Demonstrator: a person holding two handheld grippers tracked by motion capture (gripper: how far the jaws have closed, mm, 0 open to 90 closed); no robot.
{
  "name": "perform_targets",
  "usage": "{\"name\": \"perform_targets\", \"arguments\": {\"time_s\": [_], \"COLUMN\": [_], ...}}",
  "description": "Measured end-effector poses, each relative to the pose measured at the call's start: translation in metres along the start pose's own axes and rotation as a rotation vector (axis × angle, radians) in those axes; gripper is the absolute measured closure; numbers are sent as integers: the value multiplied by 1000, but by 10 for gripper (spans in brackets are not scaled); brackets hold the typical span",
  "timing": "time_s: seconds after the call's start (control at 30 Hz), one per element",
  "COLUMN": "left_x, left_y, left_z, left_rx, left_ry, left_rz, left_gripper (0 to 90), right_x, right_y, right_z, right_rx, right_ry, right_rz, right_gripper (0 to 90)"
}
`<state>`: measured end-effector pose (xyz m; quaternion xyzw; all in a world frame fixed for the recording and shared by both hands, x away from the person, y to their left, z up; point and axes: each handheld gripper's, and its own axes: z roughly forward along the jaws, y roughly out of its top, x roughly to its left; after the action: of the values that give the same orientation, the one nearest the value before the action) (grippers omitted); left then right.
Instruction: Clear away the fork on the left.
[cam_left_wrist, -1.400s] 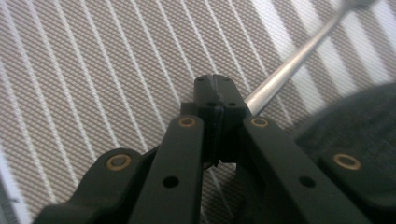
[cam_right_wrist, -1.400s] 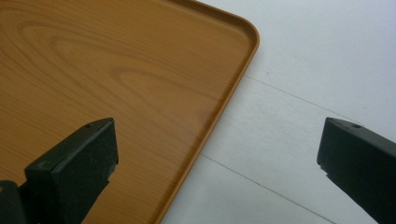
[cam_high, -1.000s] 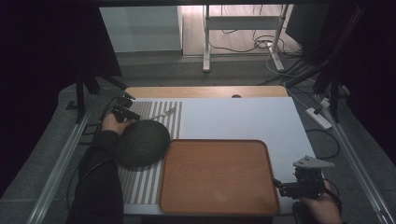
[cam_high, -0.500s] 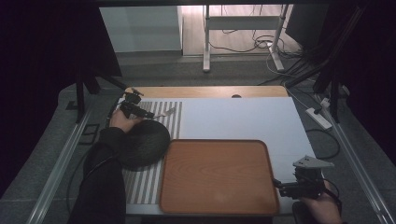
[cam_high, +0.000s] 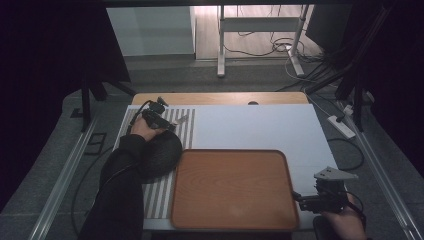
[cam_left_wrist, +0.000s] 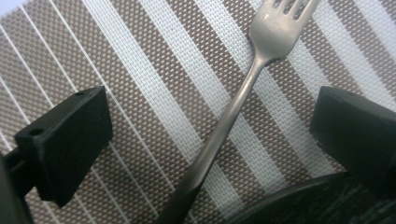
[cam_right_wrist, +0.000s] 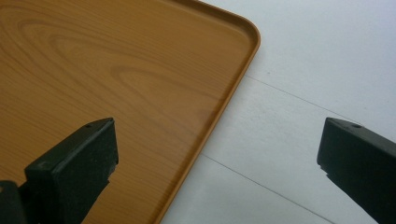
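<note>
A metal fork (cam_left_wrist: 233, 112) lies on the brown-and-white striped placemat (cam_left_wrist: 154, 70), tines away from me. My left gripper (cam_left_wrist: 210, 126) stands open right over it, one jaw on each side of the handle. From above, that left gripper (cam_high: 167, 122) sits at the mat's far end, beside the fork (cam_high: 181, 120) and just beyond a dark round plate (cam_high: 160, 152). The plate's rim (cam_left_wrist: 299, 200) shows at the bottom of the left gripper view. My right gripper (cam_high: 299, 197) hovers open at the near right corner of the wooden tray (cam_high: 232, 187), its jaws straddling the tray's rim (cam_right_wrist: 219, 112).
A white tabletop (cam_high: 260, 127) lies beyond and right of the tray. The placemat (cam_high: 150, 200) runs along the table's left side. A power strip (cam_high: 341, 126) and cables lie off the right edge, and a desk frame (cam_high: 260, 25) stands on the floor behind.
My left gripper has moved away from me and to the right, from above the dark plate to the fork at the mat's far end. The right gripper has stayed put.
</note>
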<state>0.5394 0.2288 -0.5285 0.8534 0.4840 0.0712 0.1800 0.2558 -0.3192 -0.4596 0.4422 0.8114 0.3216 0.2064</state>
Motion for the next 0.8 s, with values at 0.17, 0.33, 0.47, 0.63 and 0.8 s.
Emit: {"name": "perform_targets", "arguments": {"time_s": [0.17,0.33,0.47,0.63,0.8], "left_x": [2,6,10,17,21], "left_y": [-2,-6,-10,-15,-17], "left_z": [-5,-12,-16,-19,-21], "left_rx": [-17,-35,-34,-30,-26], "left_ry": [0,-5,-15,-39,-72], "left_rz": [17,32,57,53,67], "left_gripper": [110,377,586,784,839], "right_x": [0,0,0,0,1], "right_y": [0,0,0,0,0], "right_z": [0,0,0,1,1], "right_rx": [2,4,5,8,9], "right_ry": [0,-1,-2,-1,-3], "right_rz": [-3,-5,-7,-8,-10], "right_gripper": [0,0,0,0,0]}}
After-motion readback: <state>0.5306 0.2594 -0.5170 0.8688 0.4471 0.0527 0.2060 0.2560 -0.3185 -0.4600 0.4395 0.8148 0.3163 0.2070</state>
